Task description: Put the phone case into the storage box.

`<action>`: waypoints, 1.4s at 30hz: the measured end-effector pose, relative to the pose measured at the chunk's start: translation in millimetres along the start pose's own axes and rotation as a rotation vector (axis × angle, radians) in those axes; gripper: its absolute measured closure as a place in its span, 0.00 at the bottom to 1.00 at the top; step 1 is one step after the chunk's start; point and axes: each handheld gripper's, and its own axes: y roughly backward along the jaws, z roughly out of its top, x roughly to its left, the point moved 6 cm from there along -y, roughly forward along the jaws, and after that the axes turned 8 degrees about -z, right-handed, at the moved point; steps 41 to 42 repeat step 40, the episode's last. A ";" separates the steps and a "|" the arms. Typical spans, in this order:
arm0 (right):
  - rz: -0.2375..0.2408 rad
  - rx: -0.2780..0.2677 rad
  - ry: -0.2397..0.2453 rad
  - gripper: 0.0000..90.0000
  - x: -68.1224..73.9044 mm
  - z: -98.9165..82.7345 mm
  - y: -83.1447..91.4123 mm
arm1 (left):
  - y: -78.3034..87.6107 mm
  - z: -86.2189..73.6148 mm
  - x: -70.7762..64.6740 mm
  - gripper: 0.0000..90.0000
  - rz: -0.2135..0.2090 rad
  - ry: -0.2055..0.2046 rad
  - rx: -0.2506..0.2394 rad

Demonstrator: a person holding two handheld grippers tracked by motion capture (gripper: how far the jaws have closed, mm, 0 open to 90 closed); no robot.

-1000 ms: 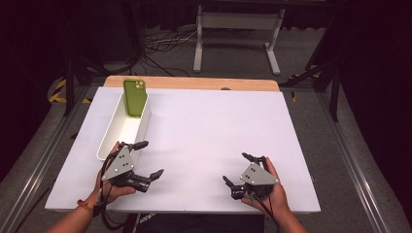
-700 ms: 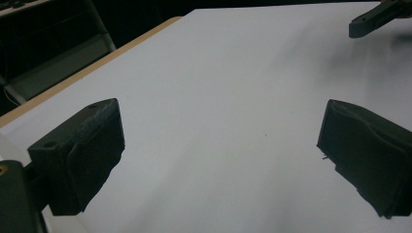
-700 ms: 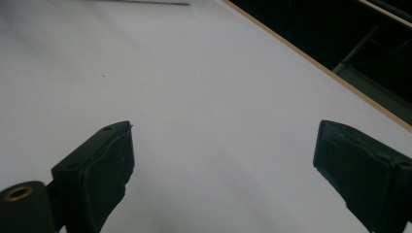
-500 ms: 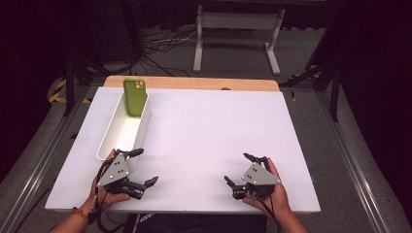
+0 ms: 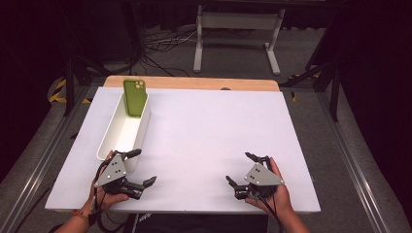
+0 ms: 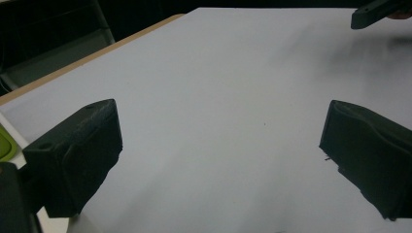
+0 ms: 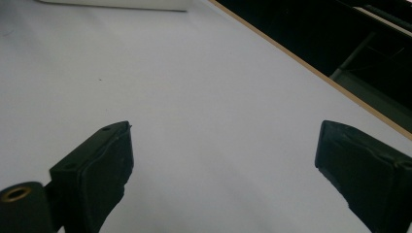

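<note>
My left gripper and right gripper rest spread and empty on the white surface; the left one, seemingly touching the white tray, could nudge it.

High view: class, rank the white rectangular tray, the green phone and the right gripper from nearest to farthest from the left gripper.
1. White rectangular tray, its near end right beside the left gripper.
2. Right gripper, across the table's near edge.
3. Green phone, leaning at the tray's far end.
</note>
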 end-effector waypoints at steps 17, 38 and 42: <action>0.002 0.002 -0.027 0.08 1.3 1.7 -2.3 | -1.1 0.7 -1.6 0.03 -0.013 -0.005 -0.009; -0.020 0.016 -0.032 0.09 -2.4 -1.2 -2.7 | -6.4 0.9 -2.7 0.04 -0.013 -0.017 0.002; -0.027 0.015 -0.046 0.09 -3.6 -1.0 -2.1 | -6.7 1.1 -2.5 0.04 -0.015 -0.013 0.004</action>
